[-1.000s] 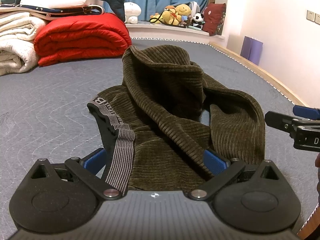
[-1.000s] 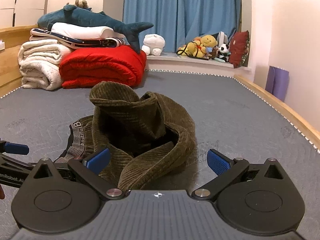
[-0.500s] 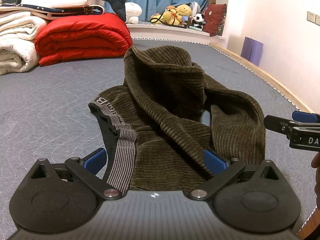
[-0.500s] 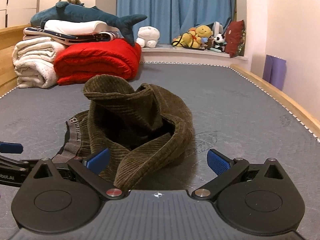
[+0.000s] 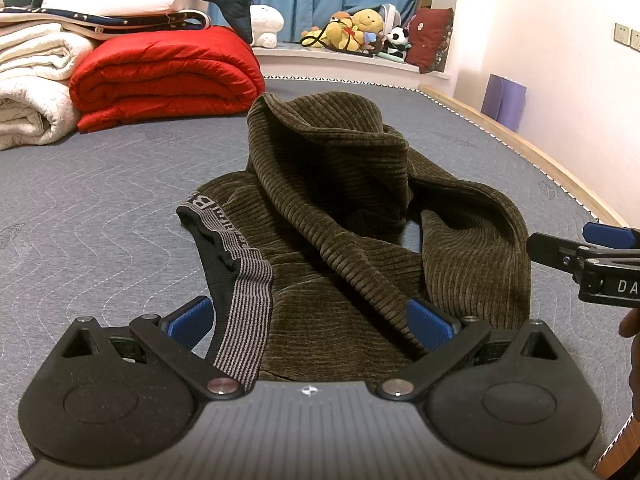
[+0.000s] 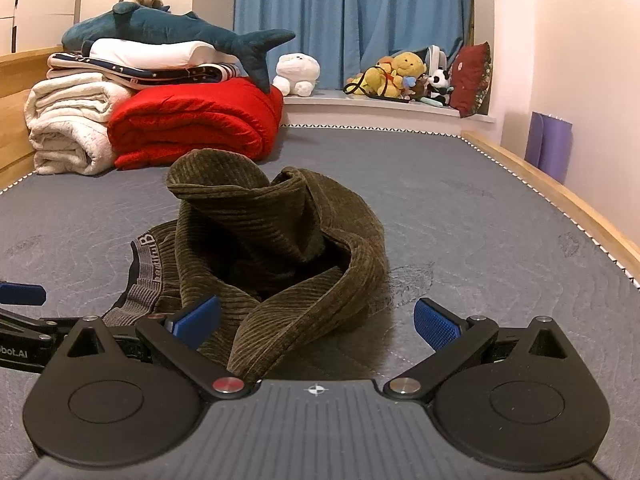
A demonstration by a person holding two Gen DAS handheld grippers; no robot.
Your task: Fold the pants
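Pants (image 5: 360, 216): ribbed olive corduroy cloth, matt; knitted striped waistband (image 5: 244, 312). Mattress (image 5: 100, 208): quilted grey fabric. Left claw (image 5: 308, 322): matt black plastic, textured blue pads (image 5: 430, 322).

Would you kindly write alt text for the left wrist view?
Crumpled olive corduroy pants lie on a grey mattress, between the open left gripper. The right gripper enters at right; folded bedding sits behind.

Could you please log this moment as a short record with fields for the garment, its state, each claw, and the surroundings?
garment: olive corduroy pants with striped grey waistband
state: crumpled in a heap, unfolded, on the grey mattress
left claw: open, straddling the waistband edge
right claw: open, at a pant-leg fold
surroundings: red quilt, white blankets, shark plush behind
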